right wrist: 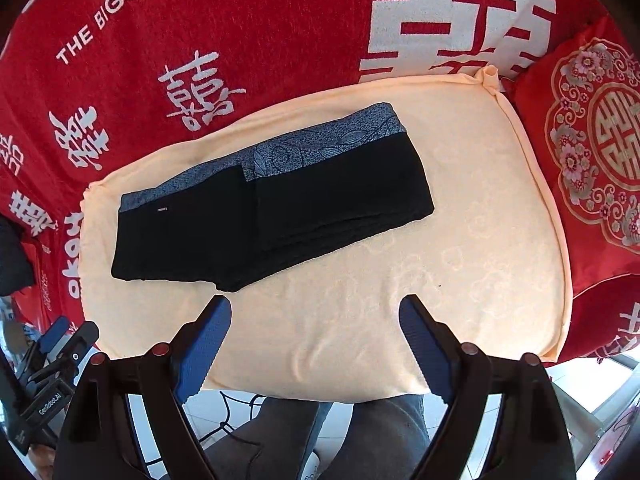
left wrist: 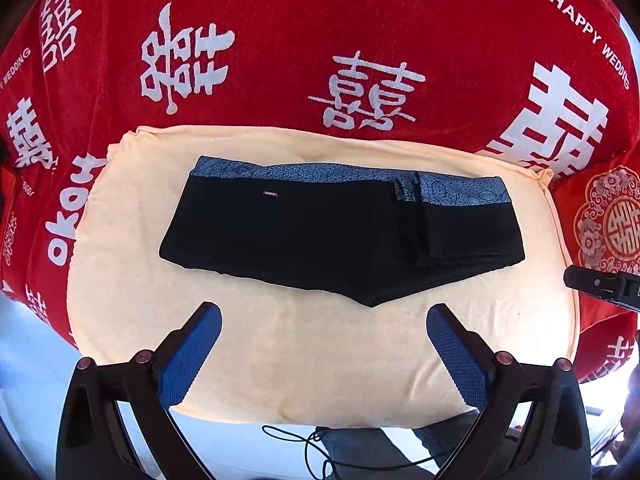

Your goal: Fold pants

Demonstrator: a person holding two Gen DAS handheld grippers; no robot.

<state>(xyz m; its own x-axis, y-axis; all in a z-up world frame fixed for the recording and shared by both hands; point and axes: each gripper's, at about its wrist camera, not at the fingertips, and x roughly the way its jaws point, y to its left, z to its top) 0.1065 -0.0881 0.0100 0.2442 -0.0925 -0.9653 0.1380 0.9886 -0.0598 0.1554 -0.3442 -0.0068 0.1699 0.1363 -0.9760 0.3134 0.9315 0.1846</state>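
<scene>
On the cream cushion (left wrist: 132, 312), the black pants (left wrist: 320, 236) lie folded into a compact stack with the patterned waistband farthest from the tools, while left tool (left wrist: 324, 328) and right tool (right wrist: 316, 320) hover open and empty, suggesting folding is largely complete.

Two handheld grippers, the left gripper (left wrist: 324, 320) and right gripper (right wrist: 316, 312), share black angular frames, blue ridged finger pads (left wrist: 188, 356) and round reddish-brown screws (right wrist: 160, 349); "GenRobot.AI" lettering marks one housing. The person wears grey trousers (right wrist: 384, 432).
</scene>
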